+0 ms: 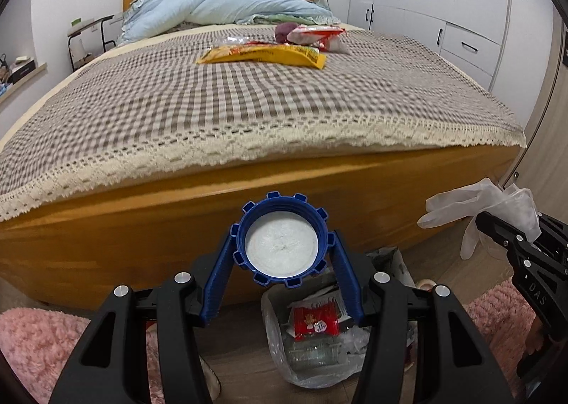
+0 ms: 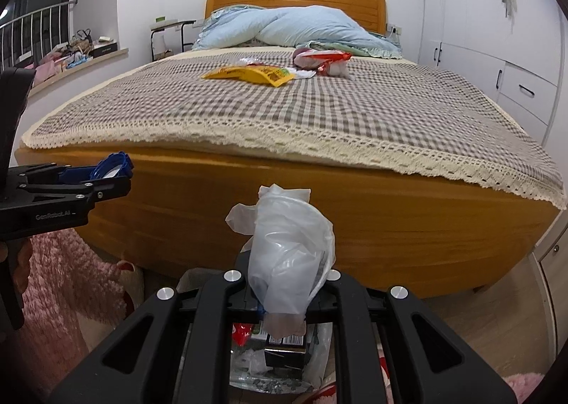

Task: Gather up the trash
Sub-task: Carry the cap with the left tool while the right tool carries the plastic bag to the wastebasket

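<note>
The left gripper (image 1: 282, 260) is pinching a blue cap (image 1: 283, 240) between its jaws above the trash bag (image 1: 312, 365) on the floor. The right gripper (image 2: 284, 301), jaws nearly together, is clamping a crumpled plastic glove (image 2: 291, 255). Wrappers (image 1: 262, 55) are lying mid-bed (image 1: 248, 113).

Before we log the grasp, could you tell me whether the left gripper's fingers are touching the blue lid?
Touching. The left wrist view shows both blue fingers pressed against opposite sides of the blue lid, which is held between them.
</note>
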`<action>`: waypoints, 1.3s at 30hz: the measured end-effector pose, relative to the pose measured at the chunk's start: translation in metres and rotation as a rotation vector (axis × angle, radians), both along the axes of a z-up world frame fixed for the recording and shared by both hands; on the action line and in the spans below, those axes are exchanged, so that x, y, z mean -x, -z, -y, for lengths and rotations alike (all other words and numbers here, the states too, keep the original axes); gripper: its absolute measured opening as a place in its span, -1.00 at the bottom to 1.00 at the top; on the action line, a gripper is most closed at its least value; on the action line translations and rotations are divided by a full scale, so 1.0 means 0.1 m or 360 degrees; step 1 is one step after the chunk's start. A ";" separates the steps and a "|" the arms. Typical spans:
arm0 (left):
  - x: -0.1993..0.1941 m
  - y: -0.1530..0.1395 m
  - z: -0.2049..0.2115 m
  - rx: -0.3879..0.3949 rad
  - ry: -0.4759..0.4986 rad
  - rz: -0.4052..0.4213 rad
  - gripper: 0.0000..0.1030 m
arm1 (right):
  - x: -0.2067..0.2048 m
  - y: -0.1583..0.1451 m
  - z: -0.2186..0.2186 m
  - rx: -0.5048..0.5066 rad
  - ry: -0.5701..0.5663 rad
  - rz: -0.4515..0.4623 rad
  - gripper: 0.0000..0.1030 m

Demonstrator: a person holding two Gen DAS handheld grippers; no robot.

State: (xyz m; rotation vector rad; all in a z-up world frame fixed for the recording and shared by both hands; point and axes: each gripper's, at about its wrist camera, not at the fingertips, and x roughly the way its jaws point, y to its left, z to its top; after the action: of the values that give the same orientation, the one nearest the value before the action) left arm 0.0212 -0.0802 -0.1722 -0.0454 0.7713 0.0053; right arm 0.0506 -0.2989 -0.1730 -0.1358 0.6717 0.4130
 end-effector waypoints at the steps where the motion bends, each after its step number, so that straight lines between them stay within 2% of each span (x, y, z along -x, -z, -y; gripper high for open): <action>1: 0.00 0.02 0.00 0.0001 0.0001 -0.0008 0.00 | 0.00 0.01 0.00 0.0003 -0.0003 -0.0008 -0.74; 13: 0.00 0.24 0.02 0.0005 0.0016 -0.0095 0.00 | 0.02 0.19 -0.10 0.0060 -0.0036 -0.0111 -0.74; 39: -0.21 0.96 0.15 -0.0026 0.0107 -0.0358 0.01 | -0.09 0.77 -0.28 0.0257 -0.0129 -0.0411 -0.74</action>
State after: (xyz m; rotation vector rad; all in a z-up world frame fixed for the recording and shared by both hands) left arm 0.0424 -0.0950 -0.2685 -0.0032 0.9972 -0.0477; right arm 0.0598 -0.2706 -0.2501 -0.2664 0.9565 0.4586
